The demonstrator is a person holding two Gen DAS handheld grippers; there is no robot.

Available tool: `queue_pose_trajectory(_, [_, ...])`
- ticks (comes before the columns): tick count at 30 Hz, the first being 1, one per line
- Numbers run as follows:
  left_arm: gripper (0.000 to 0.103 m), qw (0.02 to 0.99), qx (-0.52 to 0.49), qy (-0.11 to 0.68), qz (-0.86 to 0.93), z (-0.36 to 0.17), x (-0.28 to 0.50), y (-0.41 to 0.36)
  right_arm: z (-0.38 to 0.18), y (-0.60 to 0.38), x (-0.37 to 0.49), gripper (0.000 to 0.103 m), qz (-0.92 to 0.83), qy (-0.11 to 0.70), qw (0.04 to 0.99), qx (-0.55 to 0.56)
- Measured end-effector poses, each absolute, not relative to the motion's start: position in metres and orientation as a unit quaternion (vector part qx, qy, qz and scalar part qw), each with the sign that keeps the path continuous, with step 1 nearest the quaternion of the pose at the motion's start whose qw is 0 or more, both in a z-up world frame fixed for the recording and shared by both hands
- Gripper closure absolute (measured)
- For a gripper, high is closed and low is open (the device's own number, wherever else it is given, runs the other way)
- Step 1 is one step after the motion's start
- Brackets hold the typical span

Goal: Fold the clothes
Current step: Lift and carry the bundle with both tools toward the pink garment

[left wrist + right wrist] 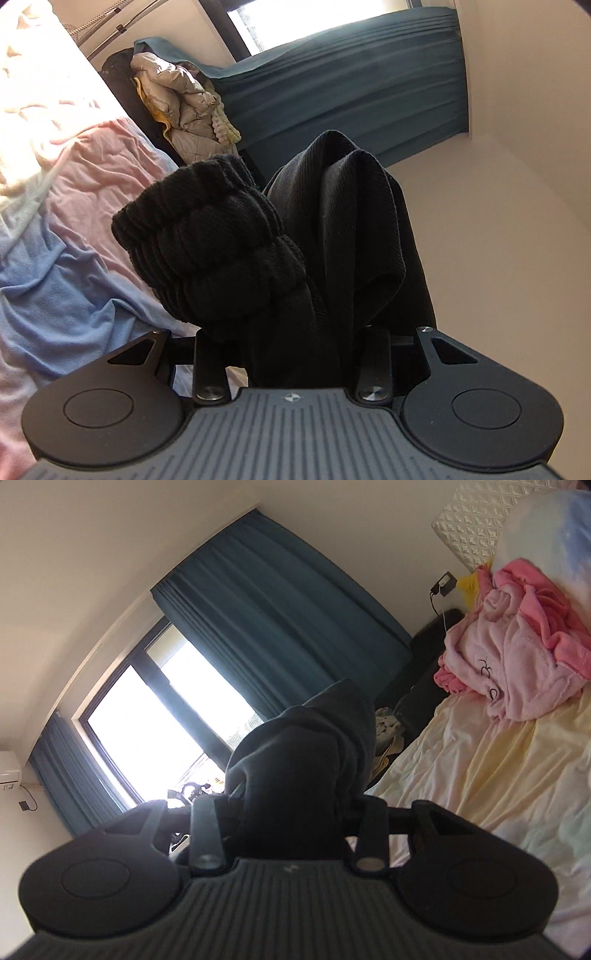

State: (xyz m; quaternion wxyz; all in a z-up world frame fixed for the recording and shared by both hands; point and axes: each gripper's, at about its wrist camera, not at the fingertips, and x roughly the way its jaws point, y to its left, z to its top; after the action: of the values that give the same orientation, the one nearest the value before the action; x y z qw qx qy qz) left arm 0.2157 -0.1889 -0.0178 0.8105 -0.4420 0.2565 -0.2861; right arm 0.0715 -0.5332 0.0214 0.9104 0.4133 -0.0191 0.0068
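A black garment (pixel 332 229) with a thick ribbed cuff (pixel 207 240) is bunched up between the fingers of my left gripper (pixel 291 328), which is shut on it and held up off the bed. In the right wrist view another part of the black garment (pixel 303 746) rises in a dark fold from my right gripper (pixel 288 812), which is also shut on it. The cloth hides the fingertips of both grippers. Both grippers point roughly level, toward the window wall.
A bed with a pink and blue sheet (pixel 74 192) lies at the left; its pale yellow part (pixel 480 760) carries a pile of pink clothes (pixel 517 653). A beige puffer jacket (pixel 177 107) hangs over a dark chair. Teal curtains (pixel 277 620) frame a bright window (pixel 147 731).
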Motion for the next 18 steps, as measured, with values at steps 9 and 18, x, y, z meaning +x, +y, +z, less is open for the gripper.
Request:
queue_pose_trajectory(9, [0.059,0.800,-0.410,0.310,-0.310,-0.089,0.290,-0.266,-0.052,-0.589,0.075,0.061,-0.097,-0.051,0.889,0.445])
queue_pose_trajectory(18, [0.047,0.816,-0.339,0.353,-0.306,-0.151,0.321,-0.289,-0.180,-0.616,0.098,0.058,-0.195,0.055,0.745,0.635])
